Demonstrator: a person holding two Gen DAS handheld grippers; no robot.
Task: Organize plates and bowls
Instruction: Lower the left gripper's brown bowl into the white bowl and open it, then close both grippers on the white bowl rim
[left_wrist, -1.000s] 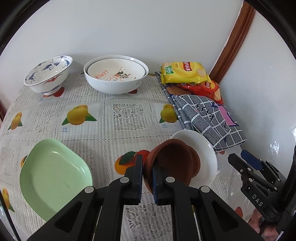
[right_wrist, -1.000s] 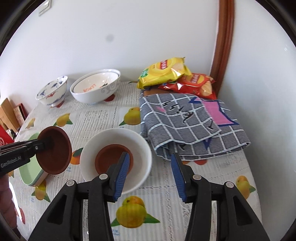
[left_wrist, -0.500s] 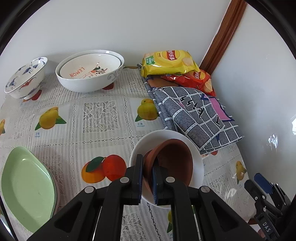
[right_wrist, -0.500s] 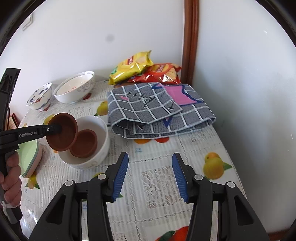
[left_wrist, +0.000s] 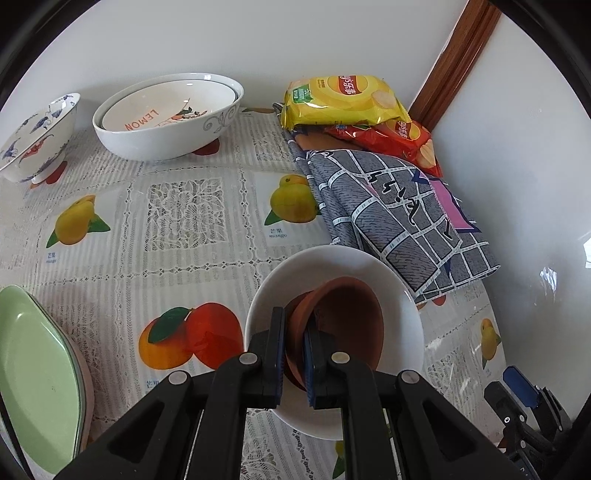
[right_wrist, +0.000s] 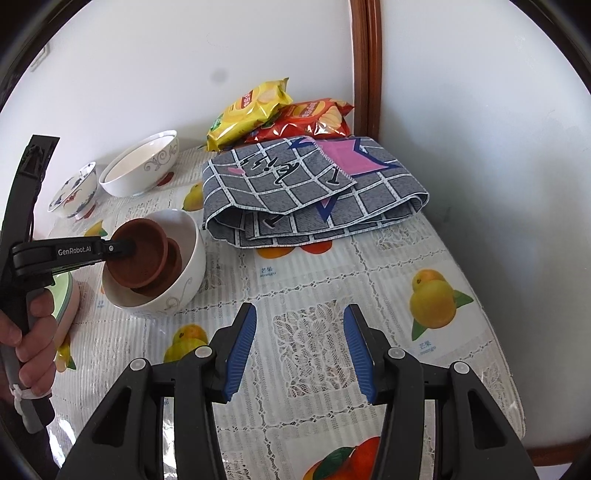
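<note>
My left gripper (left_wrist: 294, 356), pitched steeply down at lower centre of its view, has its jaws clamped on the rim of a tilted brown saucer (left_wrist: 341, 321), held inside the white bowl (left_wrist: 400, 284) over a second brown saucer (right_wrist: 173, 258). A hand (right_wrist: 31, 332) at lower left grips its handle. My right gripper (right_wrist: 300, 349) stands apart over bare tabletop (right_wrist: 388, 266), jaws parted, empty.

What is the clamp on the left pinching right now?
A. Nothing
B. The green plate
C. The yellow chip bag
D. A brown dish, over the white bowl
D: the left gripper is shut on the rim of the brown dish, tilted over the white bowl.
</note>
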